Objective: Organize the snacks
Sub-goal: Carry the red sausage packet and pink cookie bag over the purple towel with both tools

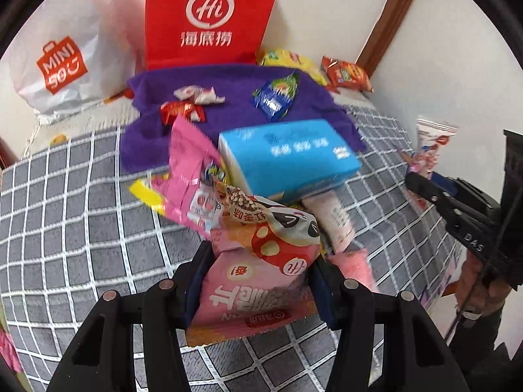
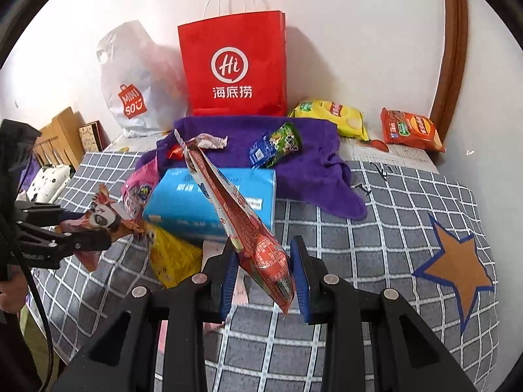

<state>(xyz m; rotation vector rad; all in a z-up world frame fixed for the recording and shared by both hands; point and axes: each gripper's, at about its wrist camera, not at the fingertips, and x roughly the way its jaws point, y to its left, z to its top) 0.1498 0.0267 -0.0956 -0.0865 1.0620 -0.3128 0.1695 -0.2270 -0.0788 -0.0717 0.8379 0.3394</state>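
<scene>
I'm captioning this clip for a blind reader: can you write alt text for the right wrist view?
The right tool grips a long red snack packet above a grey checked blanket. Behind lie a blue tissue pack, a purple towel with small snacks, and a red paper bag against the wall. At left, the left tool holds a panda-print packet.

You face a plain white wall (image 2: pixel 359 32) with a brown wooden frame (image 2: pixel 452 52) on the far right. A grey blanket with a white grid (image 2: pixel 376 228) covers the near surface. Wooden furniture (image 2: pixel 62 134) stands far left.
</scene>
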